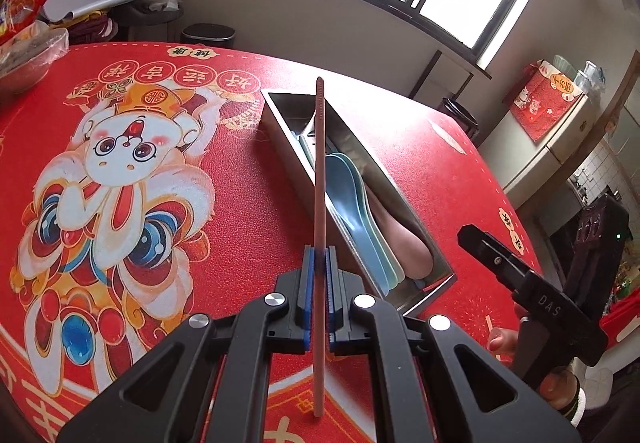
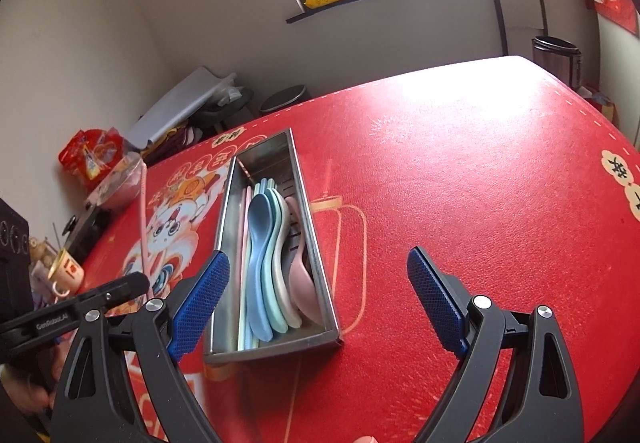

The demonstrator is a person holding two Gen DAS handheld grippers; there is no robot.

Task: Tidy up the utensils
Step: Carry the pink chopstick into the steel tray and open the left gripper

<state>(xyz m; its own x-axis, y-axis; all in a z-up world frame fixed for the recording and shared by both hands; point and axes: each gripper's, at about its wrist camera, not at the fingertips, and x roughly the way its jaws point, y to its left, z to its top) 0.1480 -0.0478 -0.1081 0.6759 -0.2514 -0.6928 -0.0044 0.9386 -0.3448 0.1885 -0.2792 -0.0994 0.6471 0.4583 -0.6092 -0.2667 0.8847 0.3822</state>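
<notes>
Chopstick first: my left tool is clamped shut on a single pinkish-brown one, gripped partway along so the long end sticks forward over the near-left rim of the steel utensil tray and a shorter tail hangs back toward me. My right tool stands wide open with nothing between its blue pads, hovering above the near end of the tray, which sits around the middle of the red table. Inside the tray a nested stack of spoons, blue, green, cream and pink, lies lengthwise, and a few pale sticks rest along the left wall. To do this well, I judge I should turn the chopstick parallel to the tray's long side, bring it over that narrow left lane beside the spoons, lower it until it nearly lies flat, and only then let go, so it does not bounce off the rim. Readable writing: "DAS" on the right tool's body in the left view, "GenRobot.AI" on the left tool's arm in the right view, and Chinese characters on the table cover that I cannot make out reliably.
</notes>
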